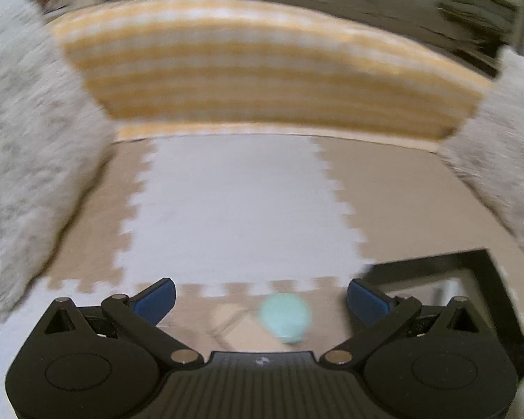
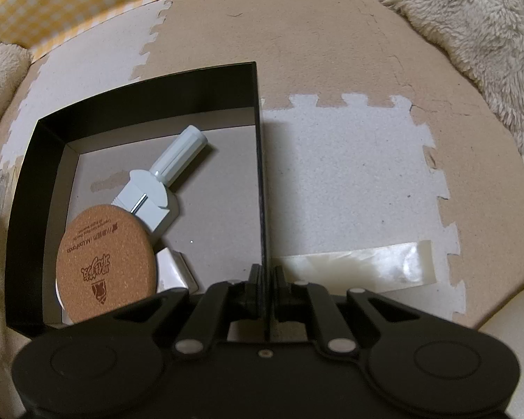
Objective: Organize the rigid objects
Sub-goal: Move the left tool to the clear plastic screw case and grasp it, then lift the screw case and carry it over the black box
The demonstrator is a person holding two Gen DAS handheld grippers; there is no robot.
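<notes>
Your right gripper (image 2: 265, 279) is clamped on the black box's (image 2: 258, 132) wall; your left gripper (image 1: 261, 296) gapes, a blurred mint blob (image 1: 285, 317) between its fingers.

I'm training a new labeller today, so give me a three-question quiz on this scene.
1. True or false: the right gripper is shut on the wall of the black box.
2. Which thing lies in the box? A) cork coaster B) spoon C) mug
3. Fill in: the left gripper has its jaws ____, with a blurred mint-green thing on the floor mat beyond them.

Key: 1 true; 2 A; 3 open.
</notes>
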